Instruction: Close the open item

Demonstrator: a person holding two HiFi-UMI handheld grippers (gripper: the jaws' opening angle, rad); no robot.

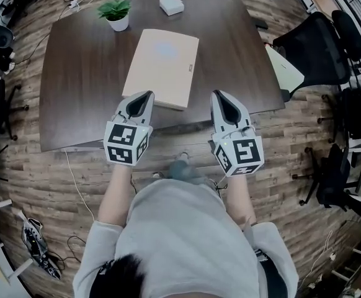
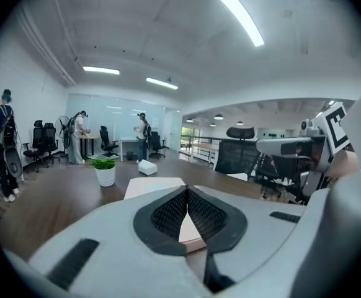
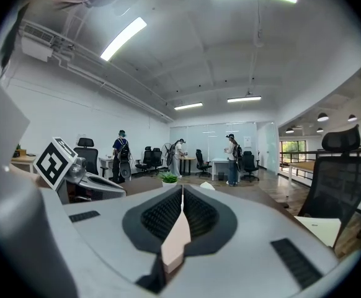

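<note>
Jaws, left gripper (image 1: 144, 95): pressed together, nothing between them, held at the near edge of the table (image 1: 81, 85)
Jaws, right gripper (image 1: 221, 95): tips together too, empty as I read them
Task item: flat beige case (image 1: 162, 67), mid-table, just beyond both grippers; lid lies flat, so I judge the closing done, with only a withdrawal left
Containers: white pot (image 1: 118, 23), far left, holding a green plant (image 1: 114, 8); small white box (image 1: 171, 4), far edge, shut, contents unseen
</note>
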